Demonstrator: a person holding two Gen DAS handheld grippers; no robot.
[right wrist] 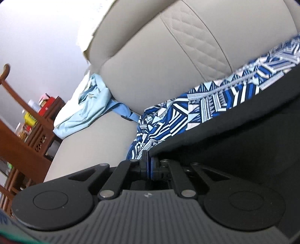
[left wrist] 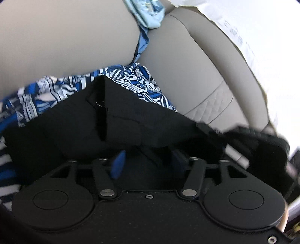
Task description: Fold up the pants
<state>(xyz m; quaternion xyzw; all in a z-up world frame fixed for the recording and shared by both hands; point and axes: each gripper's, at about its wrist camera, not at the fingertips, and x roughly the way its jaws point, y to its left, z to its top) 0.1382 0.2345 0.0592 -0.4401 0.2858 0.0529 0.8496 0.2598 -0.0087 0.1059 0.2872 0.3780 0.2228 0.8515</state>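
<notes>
The black pants [left wrist: 116, 120] lie on a blue-and-white patterned cloth [left wrist: 46, 101] on a beige sofa. My left gripper [left wrist: 148, 163] has its jaws apart; black fabric lies between and over its blue pads [left wrist: 118, 165], so its fingertips are partly hidden. In the right wrist view, my right gripper [right wrist: 149, 165] is shut on an edge of the black pants [right wrist: 234, 142], which stretch away to the right above the patterned cloth [right wrist: 187, 112]. The other gripper [left wrist: 262, 142] shows blurred at the right of the left wrist view.
Beige sofa cushions [left wrist: 65, 47] fill the background; the backrest [right wrist: 150, 56] has a quilted strip. A light blue bag [right wrist: 84, 112] lies on the sofa, also in the left wrist view [left wrist: 148, 13]. A wooden shelf [right wrist: 33, 127] with jars stands at left.
</notes>
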